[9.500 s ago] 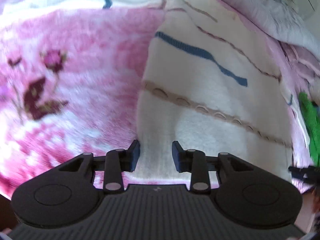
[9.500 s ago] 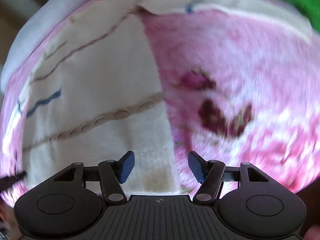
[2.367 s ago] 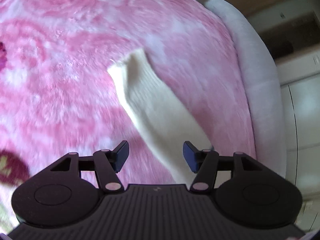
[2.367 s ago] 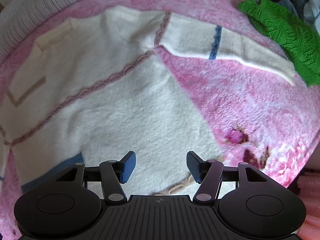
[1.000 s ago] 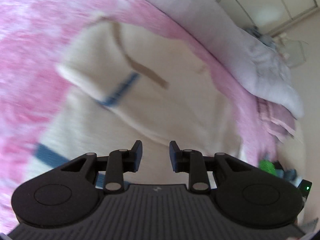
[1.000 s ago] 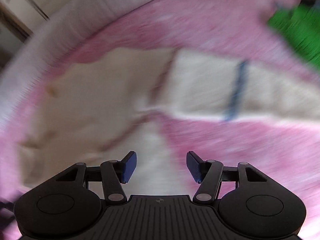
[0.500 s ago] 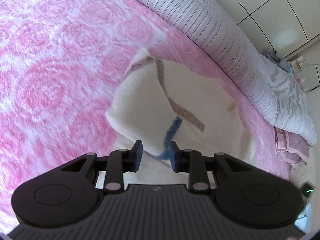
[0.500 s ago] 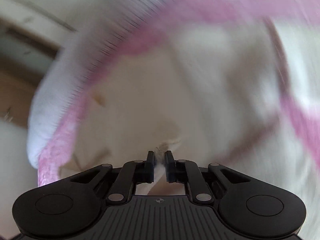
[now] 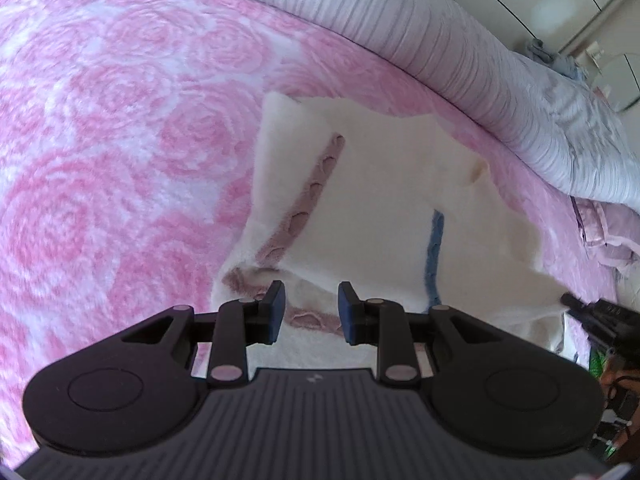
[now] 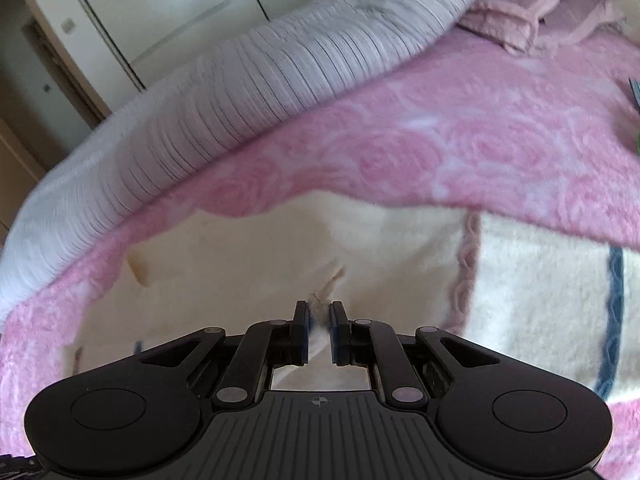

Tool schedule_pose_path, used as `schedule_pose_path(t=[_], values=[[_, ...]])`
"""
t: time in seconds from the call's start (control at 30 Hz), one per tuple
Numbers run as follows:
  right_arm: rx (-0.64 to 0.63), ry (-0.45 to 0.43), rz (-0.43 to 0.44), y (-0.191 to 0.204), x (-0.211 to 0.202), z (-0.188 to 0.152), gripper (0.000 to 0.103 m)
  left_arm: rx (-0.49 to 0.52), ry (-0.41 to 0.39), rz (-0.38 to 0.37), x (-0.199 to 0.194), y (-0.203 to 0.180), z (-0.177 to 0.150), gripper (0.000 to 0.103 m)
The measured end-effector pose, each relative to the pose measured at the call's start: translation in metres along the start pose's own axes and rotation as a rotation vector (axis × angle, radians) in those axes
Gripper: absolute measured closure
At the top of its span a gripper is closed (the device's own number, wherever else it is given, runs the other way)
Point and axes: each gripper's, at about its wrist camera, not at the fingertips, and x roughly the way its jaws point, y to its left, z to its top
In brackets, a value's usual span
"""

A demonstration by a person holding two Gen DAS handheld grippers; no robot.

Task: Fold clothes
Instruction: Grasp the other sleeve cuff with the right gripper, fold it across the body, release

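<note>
A cream sweater (image 9: 384,184) lies on a pink rose-patterned blanket (image 9: 104,128) spread over a bed. The garment is partly folded: a layer with a mauve cable-knit band (image 9: 316,184) and a blue stripe (image 9: 434,256) lies doubled over the body of the knit.

Left tool (image 9: 310,312): jaws stand apart, with a fold of the sweater between them, where the mauve band turns a corner. Whether either finger touches the cloth cannot be told.

Right tool (image 10: 319,330): jaws drawn close together, clamped on a small pinch of the cream knit, which puckers up between the fingers (image 10: 301,332). In the right wrist view the sweater extends to the right, showing a mauve seam and a blue stripe.

A ribbed grey-white quilt (image 10: 248,80) lies rolled along the far edge of the blanket. A pink pillow (image 10: 552,4) sits at its end. Pale cupboard doors (image 10: 160,4) stand behind the bed. The tip of the right tool shows at the right edge of the left wrist view, at the sweater's edge.
</note>
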Motion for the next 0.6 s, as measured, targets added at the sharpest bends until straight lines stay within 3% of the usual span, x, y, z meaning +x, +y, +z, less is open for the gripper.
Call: schedule_pose_path(t=[0.07,0.13,0.37,0.5,0.57,0.6], values=[[-0.019,0.002,-0.009,-0.001,-0.006,0.0,0.094,0.011,0.001,0.012,0.003,-0.003,0.001,0.08],[-0.028,0.058,-0.087,-0.007,0.008,0.003,0.093,0.022,0.005,0.03,0.006,-0.006,0.003,0.08],[0.036,0.036,-0.172,-0.018,-0.002,-0.001,0.088,0.141,-0.018,0.078,0.023,-0.023,0.007,0.08],[0.002,0.106,-0.09,-0.02,0.009,-0.012,0.085,0.248,-0.003,0.135,0.049,-0.033,0.003,0.079],[0.02,0.181,-0.107,-0.031,0.025,-0.022,0.086,0.27,0.001,0.168,0.054,-0.039,0.004,0.079],[0.057,0.176,-0.084,-0.037,0.021,-0.022,0.085,0.267,0.006,0.176,0.053,-0.043,0.006,0.08]])
